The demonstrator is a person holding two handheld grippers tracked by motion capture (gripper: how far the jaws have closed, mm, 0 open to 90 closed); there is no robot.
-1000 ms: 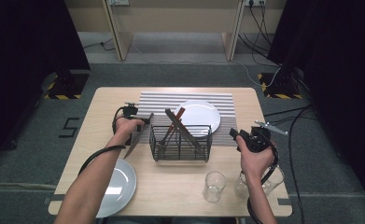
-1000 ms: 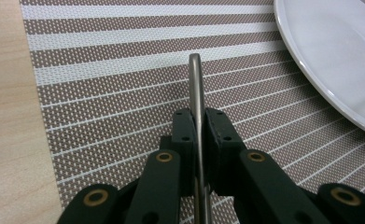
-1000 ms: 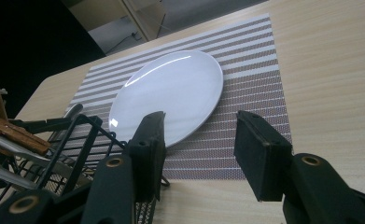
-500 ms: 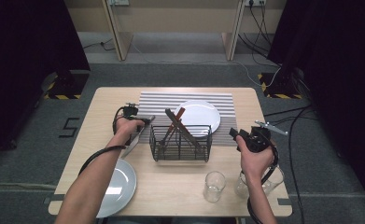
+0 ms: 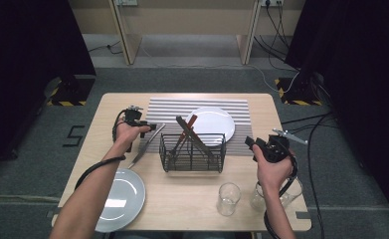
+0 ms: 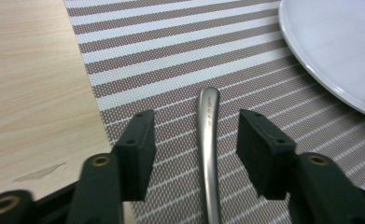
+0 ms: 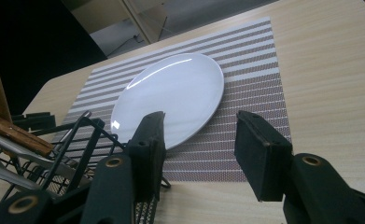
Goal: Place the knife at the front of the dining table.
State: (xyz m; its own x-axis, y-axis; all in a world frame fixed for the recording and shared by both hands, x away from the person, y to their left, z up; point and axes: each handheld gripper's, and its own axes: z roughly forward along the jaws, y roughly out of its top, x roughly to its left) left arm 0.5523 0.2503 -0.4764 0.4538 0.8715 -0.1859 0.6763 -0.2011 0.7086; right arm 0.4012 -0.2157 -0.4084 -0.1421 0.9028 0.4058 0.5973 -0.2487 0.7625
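Cutlery is the matter in hand: a slim, brushed-steel utensil handle (image 6: 207, 154) with a rounded end and a faint stamp lies on the striped placemat (image 6: 180, 51), running straight up between the jaws of the left gripper (image 6: 196, 154), which stand wide on either side of it without touching it. In the high view the same utensil (image 5: 147, 144) lies slantwise across the left edge of the placemat (image 5: 172, 107), its lower end out on the bare wood, with the left gripper (image 5: 149, 127) over its upper part. Near the front left corner of the tabletop (image 5: 107, 107) sits a grey plate (image 5: 120, 199). At the middle stands a black wire caddy (image 5: 192, 152) with wooden-handled and metal pieces leaning in it, and just behind it a white plate (image 5: 212, 124) rests on the placemat. Toward the front right are two clear glasses (image 5: 229, 198), one partly behind the right forearm. The right gripper (image 5: 251, 144) hangs near the right edge, jaws wide with nothing between them, facing the caddy (image 7: 68, 154) and the white plate (image 7: 171, 98). Grey carpet, cables and dark curtains surround the light wooden table. Since a second ago the left gripper has shifted slightly along the utensil, while the right has kept its place.
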